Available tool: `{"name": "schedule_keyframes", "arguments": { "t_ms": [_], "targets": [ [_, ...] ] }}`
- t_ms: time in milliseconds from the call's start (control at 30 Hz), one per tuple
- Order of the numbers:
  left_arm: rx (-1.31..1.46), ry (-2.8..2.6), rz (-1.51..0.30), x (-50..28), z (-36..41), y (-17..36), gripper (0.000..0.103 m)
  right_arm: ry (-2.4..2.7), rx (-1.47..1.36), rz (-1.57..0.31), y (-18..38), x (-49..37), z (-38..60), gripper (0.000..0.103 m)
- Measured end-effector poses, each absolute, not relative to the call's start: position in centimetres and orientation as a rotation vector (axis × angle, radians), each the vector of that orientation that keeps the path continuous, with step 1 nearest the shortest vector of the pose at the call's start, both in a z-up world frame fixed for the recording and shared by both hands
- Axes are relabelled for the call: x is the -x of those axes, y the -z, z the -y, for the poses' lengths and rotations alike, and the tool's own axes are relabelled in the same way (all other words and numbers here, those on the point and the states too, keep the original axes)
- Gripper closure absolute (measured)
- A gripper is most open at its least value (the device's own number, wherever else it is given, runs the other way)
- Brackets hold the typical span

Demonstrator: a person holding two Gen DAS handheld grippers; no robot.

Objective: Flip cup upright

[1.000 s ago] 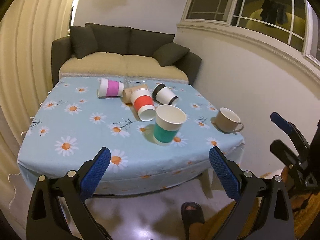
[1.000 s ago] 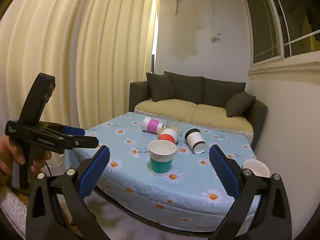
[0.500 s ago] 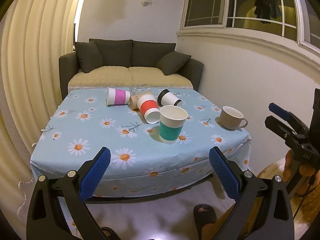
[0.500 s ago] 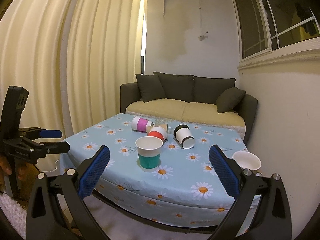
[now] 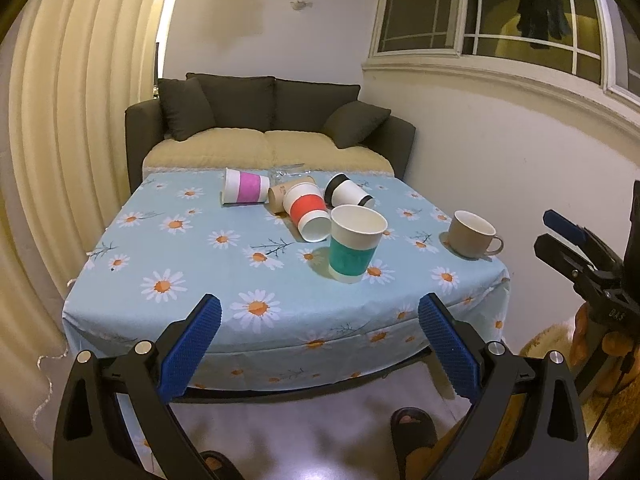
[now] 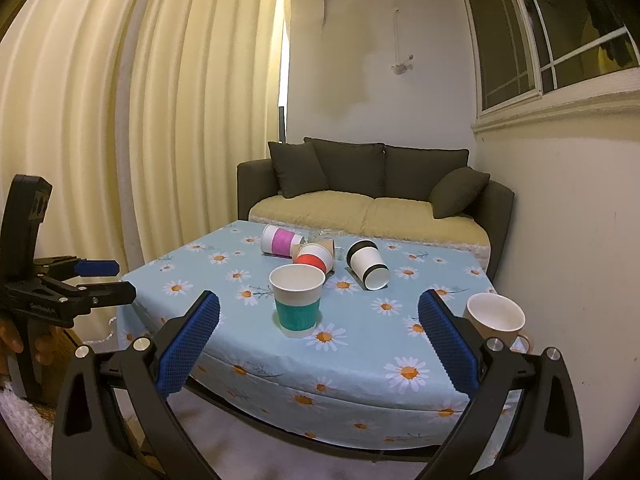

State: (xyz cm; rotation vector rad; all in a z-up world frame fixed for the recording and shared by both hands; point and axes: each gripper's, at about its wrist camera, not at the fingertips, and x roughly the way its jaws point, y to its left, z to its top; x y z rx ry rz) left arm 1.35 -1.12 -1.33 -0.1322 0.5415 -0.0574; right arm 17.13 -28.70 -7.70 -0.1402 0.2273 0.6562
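- On the daisy-print tablecloth [image 5: 192, 264], the green-banded cup [image 5: 354, 244] stands upright with its mouth open to the ceiling, near the front edge of the table and apart from both grippers.
- Behind it, four paper cups lie on their sides in a loose cluster: the pink-banded cup [image 5: 245, 186], the plain brown cup [image 5: 282, 196], the red-banded cup [image 5: 307, 211] and the black-banded cup [image 5: 348, 192].
- The red-banded cup's mouth points toward the green-banded cup and sits just beside its rim in the left wrist view; whether they touch cannot be told.
- A beige mug [image 5: 472, 234] stands upright on a coaster near the table's right edge.
- The left gripper [image 5: 318, 322] is held level in front of the table, off its front edge, pointing at the cups; its blue-padded fingers [image 5: 192, 344] are spread wide and grasp nothing.
- The right gripper [image 6: 318, 322] is likewise held back from the table edge, aimed across the cloth, its fingers [image 6: 448, 344] parted wide with nothing between them.
- In the right wrist view the left gripper shows from the side at the left, its handle gripped by the person's left hand [image 6: 24, 340].
- A dark sofa [image 5: 272, 120] stands behind the table, cream curtains [image 6: 120, 120] to the left.
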Motion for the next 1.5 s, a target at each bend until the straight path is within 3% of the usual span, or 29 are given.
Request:
{"name": "schedule_keyframes", "arguments": {
  "t_ms": [1500],
  "targets": [
    [0.111,0.043,-0.544,-1.44,1.48,1.58,0.007,-0.666,0.171,-0.217,8.18,-16.64,27.95,0.005]
  ]
}}
